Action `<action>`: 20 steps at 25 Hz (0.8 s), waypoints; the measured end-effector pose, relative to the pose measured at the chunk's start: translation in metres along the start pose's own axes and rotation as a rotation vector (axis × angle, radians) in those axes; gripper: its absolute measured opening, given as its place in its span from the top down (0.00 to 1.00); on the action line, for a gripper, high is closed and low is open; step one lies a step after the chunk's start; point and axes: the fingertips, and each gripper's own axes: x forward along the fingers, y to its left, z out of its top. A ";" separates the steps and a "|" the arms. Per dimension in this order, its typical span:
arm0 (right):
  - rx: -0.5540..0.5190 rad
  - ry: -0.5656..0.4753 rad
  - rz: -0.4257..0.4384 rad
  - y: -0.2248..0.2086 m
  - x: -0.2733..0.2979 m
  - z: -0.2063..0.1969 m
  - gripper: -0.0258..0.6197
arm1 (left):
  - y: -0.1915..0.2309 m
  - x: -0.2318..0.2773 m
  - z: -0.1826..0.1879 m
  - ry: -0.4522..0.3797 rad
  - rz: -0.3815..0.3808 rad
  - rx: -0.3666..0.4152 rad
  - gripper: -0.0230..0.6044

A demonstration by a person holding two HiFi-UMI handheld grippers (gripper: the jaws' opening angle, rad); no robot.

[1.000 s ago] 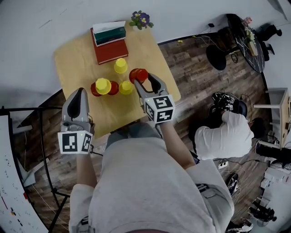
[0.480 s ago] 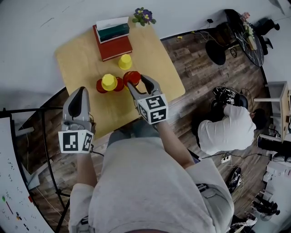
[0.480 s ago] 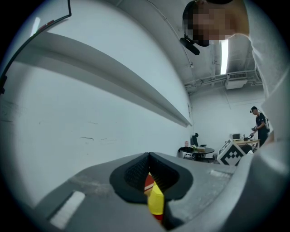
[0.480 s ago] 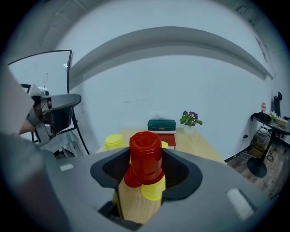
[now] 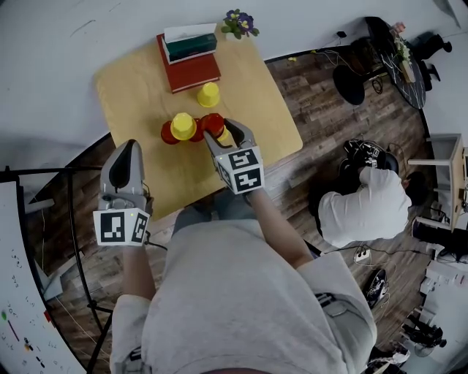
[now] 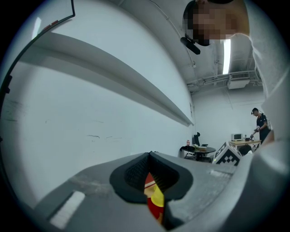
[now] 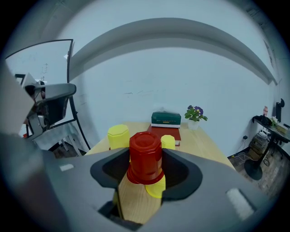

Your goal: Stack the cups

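On the wooden table (image 5: 139, 80) my right gripper (image 5: 221, 131) is shut on an upside-down red cup (image 5: 213, 124). In the right gripper view the red cup (image 7: 145, 156) sits between the jaws of that gripper (image 7: 145, 168), with a yellow cup (image 7: 157, 188) peeking out under its rim. That yellow cup (image 5: 226, 137) is half hidden in the head view. To the left stands a yellow cup on red cups (image 5: 183, 126). A single yellow cup (image 5: 208, 95) stands farther back. My left gripper (image 5: 131, 146) is shut and empty at the table's near left edge.
A red book under a green box (image 5: 189, 58) and a small flower pot (image 5: 240, 22) stand at the table's far edge. A person in a white top (image 5: 362, 212) is down on the floor to the right. Black stand legs (image 5: 69, 219) are at the left.
My right gripper has carried the red cup left, from beside the near yellow cup to over it. The left gripper has stayed where it was.
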 end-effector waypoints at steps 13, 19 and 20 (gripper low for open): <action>-0.010 0.016 0.001 0.002 0.007 -0.002 0.61 | 0.008 -0.004 -0.001 0.003 0.019 -0.003 0.96; 0.005 -0.023 0.048 0.005 0.007 0.003 0.58 | 0.006 0.000 -0.002 0.002 0.021 -0.001 0.96; 0.007 -0.039 0.059 0.006 0.005 0.006 0.57 | 0.006 0.000 -0.002 0.001 0.022 -0.001 0.96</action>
